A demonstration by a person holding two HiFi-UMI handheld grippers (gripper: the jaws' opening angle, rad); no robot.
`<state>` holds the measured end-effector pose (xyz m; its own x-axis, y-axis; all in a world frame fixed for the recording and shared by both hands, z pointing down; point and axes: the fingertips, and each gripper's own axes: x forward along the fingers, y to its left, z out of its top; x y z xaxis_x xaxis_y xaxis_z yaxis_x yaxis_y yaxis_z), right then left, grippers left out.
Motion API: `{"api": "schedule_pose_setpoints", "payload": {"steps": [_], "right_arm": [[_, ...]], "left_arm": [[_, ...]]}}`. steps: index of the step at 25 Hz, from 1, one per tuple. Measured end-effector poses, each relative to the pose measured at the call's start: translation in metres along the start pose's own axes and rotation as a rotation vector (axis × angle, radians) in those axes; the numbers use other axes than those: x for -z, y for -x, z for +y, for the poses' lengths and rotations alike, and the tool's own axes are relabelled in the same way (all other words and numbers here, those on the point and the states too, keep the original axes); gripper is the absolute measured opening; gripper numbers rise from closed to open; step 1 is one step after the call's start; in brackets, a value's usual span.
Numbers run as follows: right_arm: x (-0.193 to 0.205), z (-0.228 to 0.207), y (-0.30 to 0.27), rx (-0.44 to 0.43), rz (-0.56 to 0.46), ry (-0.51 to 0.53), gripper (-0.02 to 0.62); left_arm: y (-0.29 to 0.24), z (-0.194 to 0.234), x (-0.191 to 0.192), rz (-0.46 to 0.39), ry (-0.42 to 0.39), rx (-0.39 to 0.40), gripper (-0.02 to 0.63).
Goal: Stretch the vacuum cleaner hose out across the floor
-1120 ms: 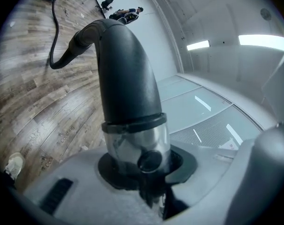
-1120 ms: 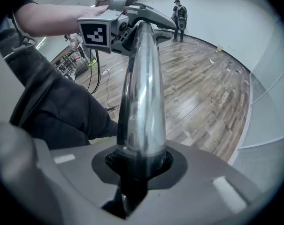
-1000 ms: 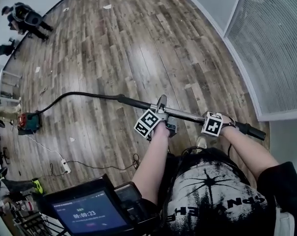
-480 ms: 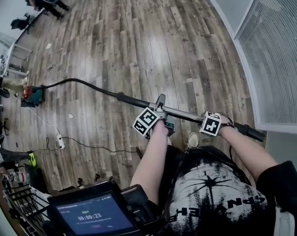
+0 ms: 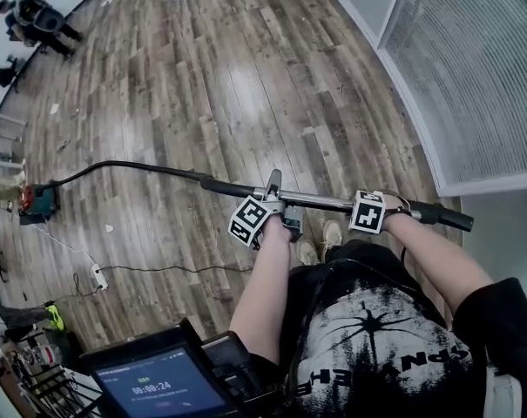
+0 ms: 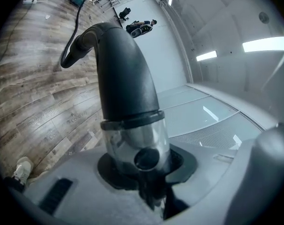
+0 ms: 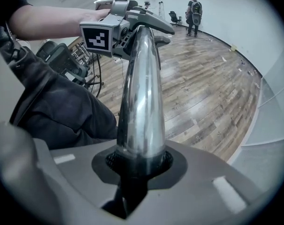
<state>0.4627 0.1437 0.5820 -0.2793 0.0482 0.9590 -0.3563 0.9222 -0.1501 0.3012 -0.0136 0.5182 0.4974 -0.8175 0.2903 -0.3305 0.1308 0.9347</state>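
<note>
Item: vacuum cleaner hose (image 5: 132, 165), black, thin and flexible, with rigid end pieces.
Course: the hose runs in a shallow arc from the vacuum cleaner body (image 5: 37, 201) at the far left towards the person. It is not yet drawn straight.
Rigid section: the hose joins a black handle bend (image 6: 123, 74), then a chrome tube (image 5: 320, 201), then a black end piece (image 5: 442, 216). This section is held roughly level in front of the person, above the wooden floor (image 5: 246, 77).
Left gripper (image 5: 276, 220): its jaws hold the chrome collar just below the handle bend. They are easing open, but the collar is between them and in contact.
Right gripper (image 5: 376, 209): it is clamped on the chrome tube, further along towards the black end piece.
Spacing: the two grippers are apart on the tube, with bare chrome between them.
Surface condition: the chrome is bright and reflective, and the black parts are matt.
</note>
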Motion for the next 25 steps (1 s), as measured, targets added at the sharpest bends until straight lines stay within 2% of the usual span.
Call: {"api": "schedule_pose_setpoints", "payload": {"steps": [7, 10, 14, 21, 25], "right_arm": [[0.007, 0.009, 0.004, 0.033, 0.018, -0.039, 0.081], [0.013, 0.005, 0.012, 0.031, 0.024, -0.042, 0.081], [0.041, 0.001, 0.015, 0.018, 0.028, -0.039, 0.081], [0.106, -0.004, -0.004, -0.003, 0.027, 0.024, 0.081], [0.14, -0.026, -0.014, -0.015, 0.038, -0.01, 0.081]], "left_arm": [[0.0, -0.003, 0.01, 0.041, 0.02, 0.04, 0.095], [-0.006, -0.012, 0.019, 0.079, -0.023, 0.074, 0.106], [-0.012, -0.019, 0.056, 0.18, -0.112, 0.096, 0.172], [-0.013, -0.002, 0.126, 0.176, -0.137, 0.064, 0.245], [-0.018, 0.012, 0.169, 0.203, -0.128, 0.044, 0.266]]}}
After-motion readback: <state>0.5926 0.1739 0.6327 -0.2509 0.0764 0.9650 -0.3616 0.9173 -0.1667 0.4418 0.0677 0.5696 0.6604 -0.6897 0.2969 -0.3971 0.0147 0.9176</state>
